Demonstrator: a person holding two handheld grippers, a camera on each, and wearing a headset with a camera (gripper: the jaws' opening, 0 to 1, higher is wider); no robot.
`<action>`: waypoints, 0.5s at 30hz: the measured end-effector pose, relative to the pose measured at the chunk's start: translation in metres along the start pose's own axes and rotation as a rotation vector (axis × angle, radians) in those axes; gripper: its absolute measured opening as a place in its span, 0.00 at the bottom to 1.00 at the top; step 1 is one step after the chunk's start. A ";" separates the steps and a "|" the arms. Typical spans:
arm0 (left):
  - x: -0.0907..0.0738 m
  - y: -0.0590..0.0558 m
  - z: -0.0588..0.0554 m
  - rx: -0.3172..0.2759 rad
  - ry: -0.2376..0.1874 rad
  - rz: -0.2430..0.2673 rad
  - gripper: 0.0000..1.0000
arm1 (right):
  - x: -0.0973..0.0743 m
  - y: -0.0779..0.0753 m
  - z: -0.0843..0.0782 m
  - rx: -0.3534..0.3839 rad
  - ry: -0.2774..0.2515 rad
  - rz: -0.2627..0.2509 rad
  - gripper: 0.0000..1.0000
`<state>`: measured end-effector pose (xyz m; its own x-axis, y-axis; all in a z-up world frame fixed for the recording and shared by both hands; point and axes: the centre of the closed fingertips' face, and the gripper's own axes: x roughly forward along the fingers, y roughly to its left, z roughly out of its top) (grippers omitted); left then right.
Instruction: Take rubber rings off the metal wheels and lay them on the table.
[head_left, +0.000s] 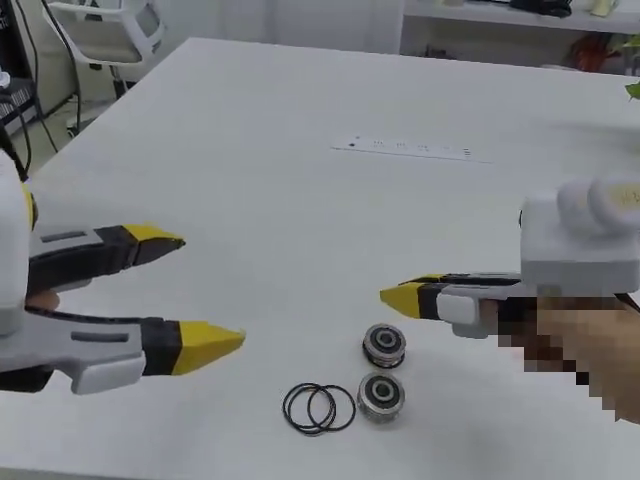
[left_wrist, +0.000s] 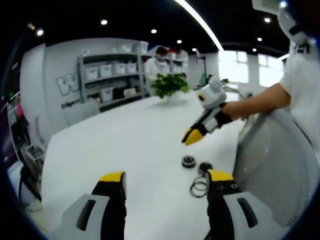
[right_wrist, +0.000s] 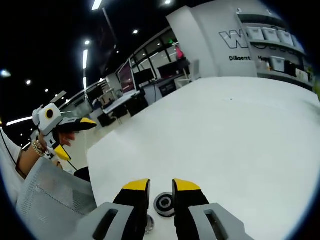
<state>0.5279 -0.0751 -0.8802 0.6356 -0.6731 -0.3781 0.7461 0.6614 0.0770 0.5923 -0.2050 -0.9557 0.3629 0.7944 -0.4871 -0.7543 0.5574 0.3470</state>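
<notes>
The white table (head_left: 300, 200) carries two metal wheels (head_left: 384, 343) near its front right, two overlapping black rubber rings (head_left: 318, 407) just left of them, and a white strip (head_left: 410, 149) farther back.

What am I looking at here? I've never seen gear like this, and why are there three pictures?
There is no robot: a person holds a hand-held gripper in each hand. One picture comes from a headset camera; the round ones come from cameras on each gripper. The left gripper has its yellow-tipped fingers wide apart; the right gripper has them close together. Both hold nothing. On the white table sit two metal wheels and loose black rubber rings.
</notes>
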 end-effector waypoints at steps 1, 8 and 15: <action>0.001 0.002 0.004 0.009 -0.004 0.000 0.65 | 0.000 -0.003 -0.003 0.002 0.011 -0.006 0.15; 0.013 0.000 0.045 0.063 -0.079 -0.064 0.66 | -0.002 -0.019 -0.019 0.023 0.060 -0.039 0.15; 0.032 -0.013 0.067 0.141 -0.097 -0.129 0.65 | -0.005 -0.031 -0.033 0.016 0.108 -0.059 0.16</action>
<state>0.5523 -0.1274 -0.8316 0.5442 -0.7822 -0.3032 0.8384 0.5196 0.1644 0.5962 -0.2342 -0.9905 0.3447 0.7297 -0.5905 -0.7243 0.6069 0.3271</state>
